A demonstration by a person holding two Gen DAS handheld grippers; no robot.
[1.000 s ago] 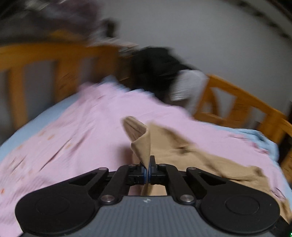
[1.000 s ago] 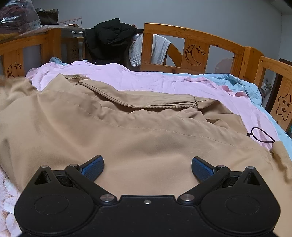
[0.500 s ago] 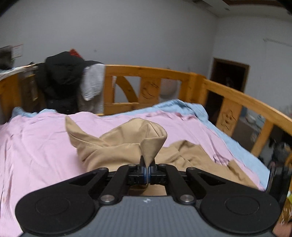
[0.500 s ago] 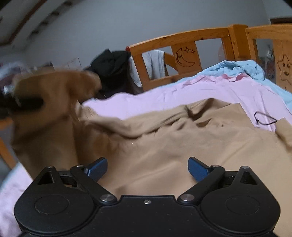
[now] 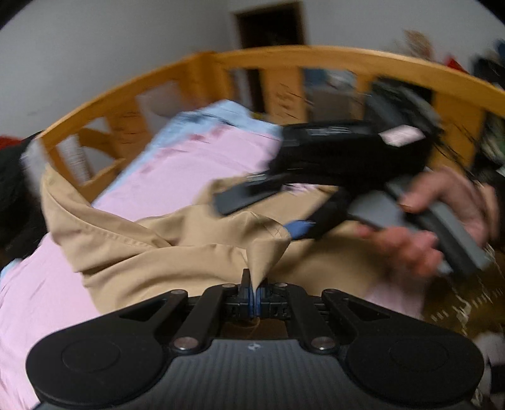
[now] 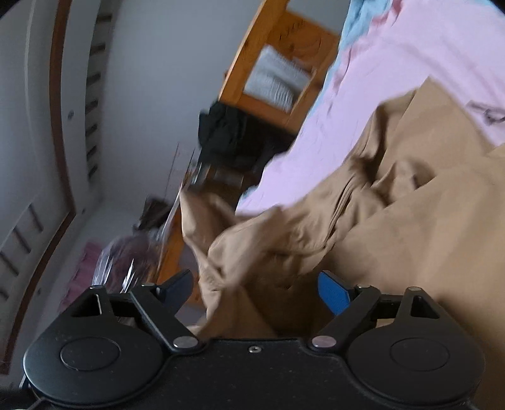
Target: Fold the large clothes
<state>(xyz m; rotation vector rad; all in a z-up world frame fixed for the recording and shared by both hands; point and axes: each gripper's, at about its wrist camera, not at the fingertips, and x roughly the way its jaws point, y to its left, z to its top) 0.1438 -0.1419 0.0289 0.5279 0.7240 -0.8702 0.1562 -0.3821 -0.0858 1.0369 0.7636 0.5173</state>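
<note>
A tan jacket (image 5: 151, 252) lies rumpled on a pink sheet (image 5: 189, 164) on the bed. My left gripper (image 5: 254, 291) is shut on a peak of the jacket's cloth and holds it lifted. In the left wrist view a hand (image 5: 442, 227) holds my right gripper (image 5: 252, 217) just beyond that peak, blurred by motion. In the right wrist view the right gripper (image 6: 255, 287) has its jaws wide and closing, with a bunched fold of the jacket (image 6: 378, 220) between them. The blue pads (image 6: 333, 296) do not visibly press on the cloth.
A wooden bed rail (image 5: 284, 60) curves round the far side, with a dark doorway (image 5: 271, 25) behind it. Black clothes (image 6: 230, 138) and a grey-white cloth (image 6: 274, 79) hang on the headboard. A blue sheet (image 5: 221, 113) shows under the pink one.
Both views have rolled and swung. The left gripper carried its pinched cloth across toward the right gripper. The right gripper's jaws narrowed a little and now straddle a raised fold.
</note>
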